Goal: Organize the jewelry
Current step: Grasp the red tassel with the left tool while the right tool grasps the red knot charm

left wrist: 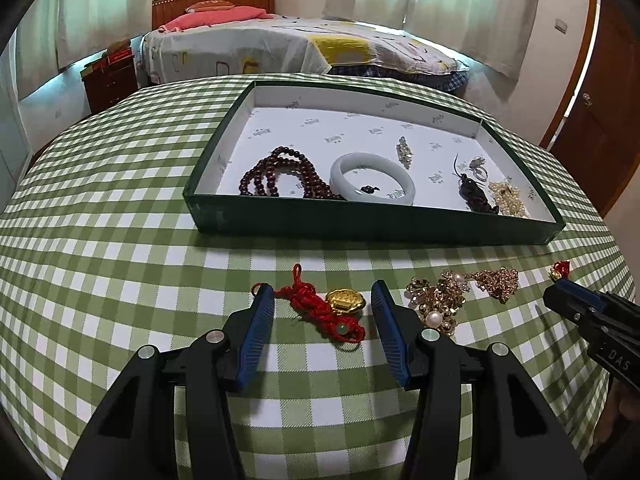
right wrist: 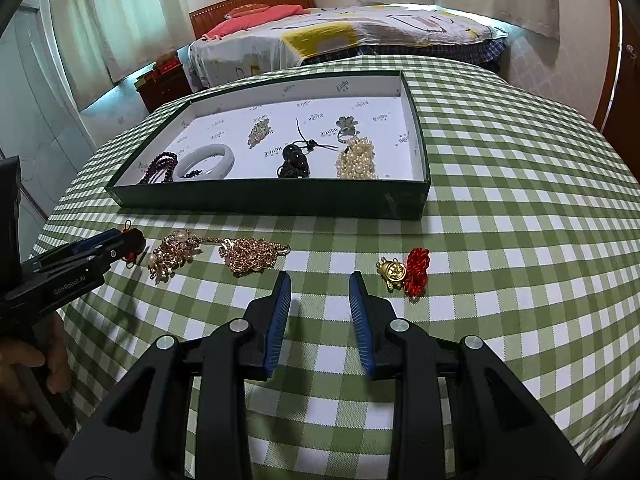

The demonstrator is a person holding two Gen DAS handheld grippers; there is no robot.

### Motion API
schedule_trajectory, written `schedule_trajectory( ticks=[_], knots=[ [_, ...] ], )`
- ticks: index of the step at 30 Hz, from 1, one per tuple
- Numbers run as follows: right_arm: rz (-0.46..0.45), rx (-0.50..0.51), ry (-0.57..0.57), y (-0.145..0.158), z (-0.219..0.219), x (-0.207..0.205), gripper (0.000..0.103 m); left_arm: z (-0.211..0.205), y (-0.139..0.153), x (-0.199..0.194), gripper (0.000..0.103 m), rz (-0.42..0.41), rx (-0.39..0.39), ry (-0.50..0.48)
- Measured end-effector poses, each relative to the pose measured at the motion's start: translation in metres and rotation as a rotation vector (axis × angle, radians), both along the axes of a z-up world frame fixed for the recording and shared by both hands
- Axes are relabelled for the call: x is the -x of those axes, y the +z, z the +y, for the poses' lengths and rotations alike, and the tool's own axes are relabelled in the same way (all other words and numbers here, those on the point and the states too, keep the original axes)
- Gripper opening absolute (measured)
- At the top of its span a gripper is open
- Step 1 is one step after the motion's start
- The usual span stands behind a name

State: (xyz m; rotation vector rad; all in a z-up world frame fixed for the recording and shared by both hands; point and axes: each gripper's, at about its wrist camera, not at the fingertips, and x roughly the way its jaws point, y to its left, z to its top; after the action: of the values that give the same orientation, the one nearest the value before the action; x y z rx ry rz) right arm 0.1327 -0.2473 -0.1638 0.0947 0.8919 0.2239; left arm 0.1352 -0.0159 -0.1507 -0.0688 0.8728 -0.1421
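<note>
My left gripper [left wrist: 322, 294] is open, its jaws on either side of a gold charm on a red cord [left wrist: 344, 301] lying on the checked cloth. To its right lies a gold flower necklace with pearls [left wrist: 440, 300]; it also shows in the right wrist view [right wrist: 224, 254]. My right gripper [right wrist: 320, 280] is open and empty over the cloth, left of a second gold charm with red cord [right wrist: 404, 272]. The green tray [left wrist: 360, 224] holds dark red beads [left wrist: 280, 176], a white bangle [left wrist: 372, 178], a brooch, rings, a dark pendant and pearls [right wrist: 356, 160].
The table has a green and white checked cloth [right wrist: 500, 200]. A bed [left wrist: 300, 48], a wooden nightstand [left wrist: 110, 80] and curtains stand behind it. A wooden door [left wrist: 600, 120] is at the right. The tray's far half [left wrist: 340, 128] is bare.
</note>
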Motion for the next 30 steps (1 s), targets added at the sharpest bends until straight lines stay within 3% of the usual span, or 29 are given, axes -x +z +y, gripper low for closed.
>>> schedule_trajectory(
  ticks=[6, 13, 22, 30],
  knots=[
    [0.002, -0.001, 0.0, -0.001, 0.001, -0.001, 0.03, -0.002, 0.0, 0.001, 0.049, -0.01, -0.004, -0.02],
    [0.003, -0.003, -0.005, -0.001, -0.001, -0.002, 0.03, 0.0, -0.001, 0.007, 0.028, -0.021, -0.01, -0.04],
    [-0.009, -0.002, -0.014, 0.002, -0.006, -0.001, 0.03, 0.001, 0.005, 0.018, 0.013, -0.042, -0.021, -0.074],
    [-0.024, 0.001, -0.05, 0.007, -0.018, -0.001, 0.03, 0.013, 0.012, 0.021, 0.011, -0.05, -0.014, -0.042]
  ],
)
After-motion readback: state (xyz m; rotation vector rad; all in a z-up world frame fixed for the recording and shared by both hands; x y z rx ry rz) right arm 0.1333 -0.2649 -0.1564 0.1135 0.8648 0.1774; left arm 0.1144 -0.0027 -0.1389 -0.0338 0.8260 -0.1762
